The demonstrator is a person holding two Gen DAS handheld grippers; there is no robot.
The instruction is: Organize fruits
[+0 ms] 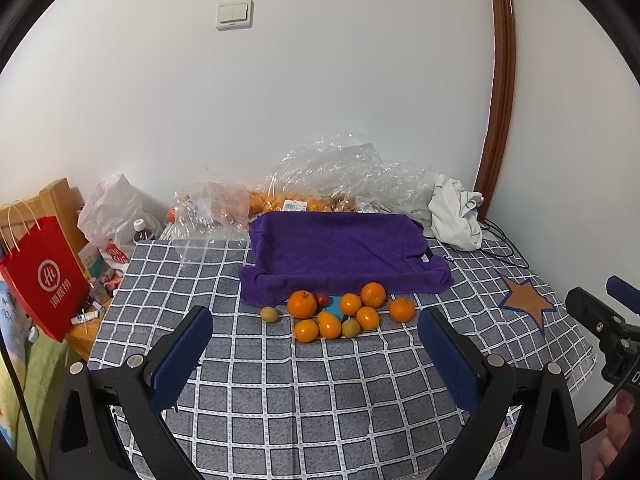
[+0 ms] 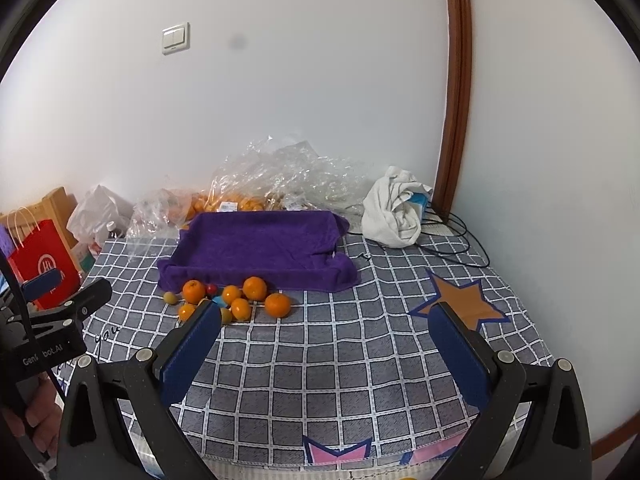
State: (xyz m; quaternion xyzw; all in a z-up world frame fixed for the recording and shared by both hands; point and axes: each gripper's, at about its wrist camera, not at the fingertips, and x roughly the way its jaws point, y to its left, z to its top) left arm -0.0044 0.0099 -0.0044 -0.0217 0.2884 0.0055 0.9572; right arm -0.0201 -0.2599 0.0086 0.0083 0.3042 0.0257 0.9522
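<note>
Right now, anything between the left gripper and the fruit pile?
Nothing: in the left wrist view only bare checkered tablecloth lies between the open left gripper and the fruit pile.

7 round orange tangerines [image 1: 302,304] cluster loosely on the checked cloth. 2 small greenish-brown fruits [image 1: 269,314] and 1 tiny red fruit [image 1: 322,299] lie among them.

I hold my left black two-finger gripper with blue padded fingers [image 1: 316,334] level and forward, its jaws spread wide with nothing between them. My right black two-finger gripper with blue padded fingers [image 2: 326,328] sits alongside in the same pose, jaws equally wide and gripping nothing. My bare right hand [image 1: 616,440] wraps its handle; my bare left hand [image 2: 38,420] grips the other.
</note>
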